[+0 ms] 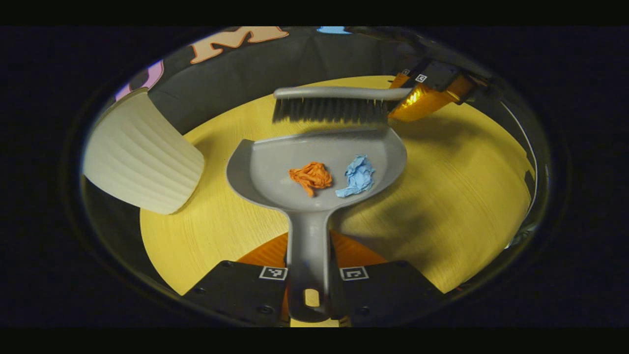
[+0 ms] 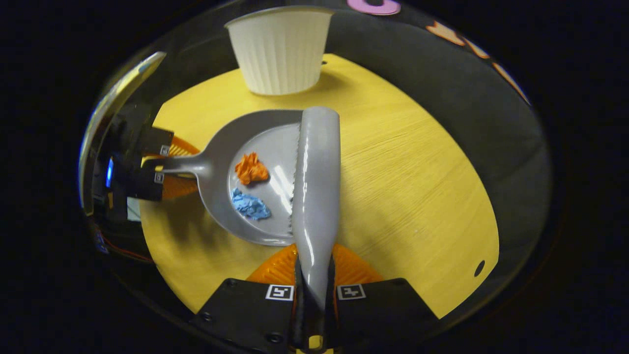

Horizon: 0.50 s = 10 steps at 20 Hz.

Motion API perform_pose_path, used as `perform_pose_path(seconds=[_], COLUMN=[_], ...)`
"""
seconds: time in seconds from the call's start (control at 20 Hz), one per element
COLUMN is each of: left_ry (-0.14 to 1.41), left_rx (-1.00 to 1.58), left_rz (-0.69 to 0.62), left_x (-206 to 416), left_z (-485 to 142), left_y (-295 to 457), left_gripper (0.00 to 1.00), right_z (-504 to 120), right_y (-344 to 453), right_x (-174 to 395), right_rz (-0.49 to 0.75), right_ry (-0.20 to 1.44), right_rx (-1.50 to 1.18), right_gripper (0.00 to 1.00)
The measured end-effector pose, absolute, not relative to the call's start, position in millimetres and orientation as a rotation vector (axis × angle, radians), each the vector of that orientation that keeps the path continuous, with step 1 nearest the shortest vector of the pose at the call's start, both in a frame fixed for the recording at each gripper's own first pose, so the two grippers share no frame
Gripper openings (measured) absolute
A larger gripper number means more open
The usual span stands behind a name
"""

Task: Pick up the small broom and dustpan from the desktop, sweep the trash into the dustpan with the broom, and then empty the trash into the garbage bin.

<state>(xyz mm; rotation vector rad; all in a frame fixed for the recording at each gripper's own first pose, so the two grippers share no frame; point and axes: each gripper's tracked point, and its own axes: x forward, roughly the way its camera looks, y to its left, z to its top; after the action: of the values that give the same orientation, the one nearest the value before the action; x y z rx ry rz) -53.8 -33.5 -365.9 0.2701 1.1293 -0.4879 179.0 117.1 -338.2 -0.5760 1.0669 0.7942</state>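
The left hand-held gripper [image 1: 308, 282] clamps the rigid, light dustpan [image 1: 319, 167] handle at 6 o'clock; the right hand-held gripper [image 2: 314, 295] grips the broom [image 2: 317, 182].

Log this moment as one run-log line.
left claw: shut on dustpan | right claw: shut on broom | orange scrap, blue scrap: in dustpan | bin: upright, apart

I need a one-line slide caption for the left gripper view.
Dustpan gripped by its handle, orange scrap and blue scrap inside, broom at its lip.
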Motion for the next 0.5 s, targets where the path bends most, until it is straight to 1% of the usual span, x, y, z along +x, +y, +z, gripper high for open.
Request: perform_pose_path(seconds=[0.05,0.15,0.25,0.35,0.5], left_ry=[1.102,1.007,0.907,0.826,0.725], left_rx=[0.251,0.201,0.144,0.104,0.109], left_rz=[-0.468,-0.411,-0.362,-0.329,-0.285], left_x=[-50,-39,-27,-14,-3], left_z=[-364,-349,-332,-307,-280], left_y=[-35,-38,-40,-36,-30], left_gripper=[0.26,0.26,0.24,0.24,0.24], right_z=[-329,-310,-307,-312,-342], right_y=[115,95,76,59,43], right_x=[184,196,186,182,163], right_rz=[0.738,0.578,0.481,0.409,0.368], right_ry=[1.014,0.886,0.843,0.816,0.861], right_rx=[-0.485,-0.395,-0.293,-0.203,-0.131], right_gripper=[0.17,0.18,0.18,0.18,0.17])
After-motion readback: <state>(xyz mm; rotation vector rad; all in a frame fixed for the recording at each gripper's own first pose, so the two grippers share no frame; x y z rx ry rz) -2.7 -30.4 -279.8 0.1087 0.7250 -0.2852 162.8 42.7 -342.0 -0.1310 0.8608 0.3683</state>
